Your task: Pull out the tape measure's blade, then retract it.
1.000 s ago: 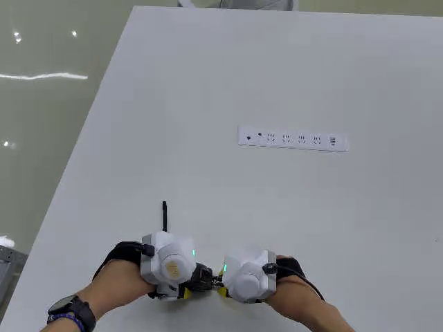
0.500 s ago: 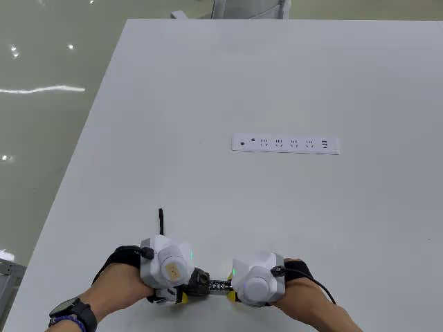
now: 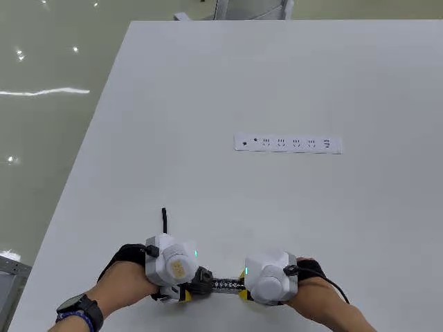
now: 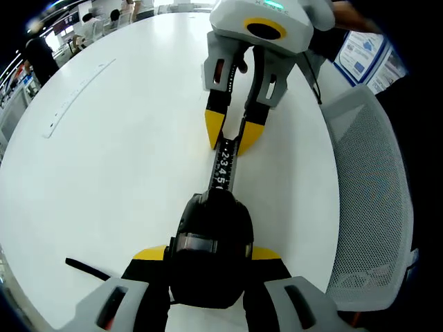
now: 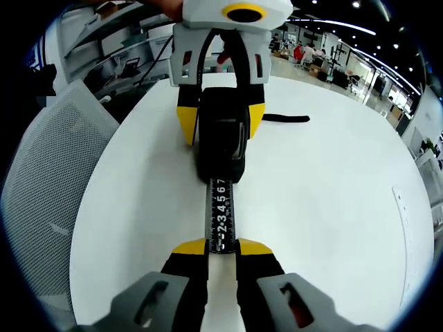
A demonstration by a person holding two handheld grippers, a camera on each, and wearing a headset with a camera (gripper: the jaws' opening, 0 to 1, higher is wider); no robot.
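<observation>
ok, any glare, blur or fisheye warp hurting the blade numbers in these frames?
Head view: even light, glare streaks on the floor only; blade too small to read. Left gripper view: strong fisheye bowing of the table, digits 2-5 legible. Right gripper view: sharpest, digits 2-7 crisp, soft shadow beside the tape measure case.

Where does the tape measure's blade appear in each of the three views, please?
Head view: bottom centre, the blade bridges the gap between the left gripper and the right gripper.
Left gripper view: centre, the blade runs up from the black case to the right gripper's yellow jaws.
Right gripper view: lower centre, the blade runs from that gripper's own jaws up to the black case.
Shared landmark: the black case, clamped by the left gripper.
</observation>
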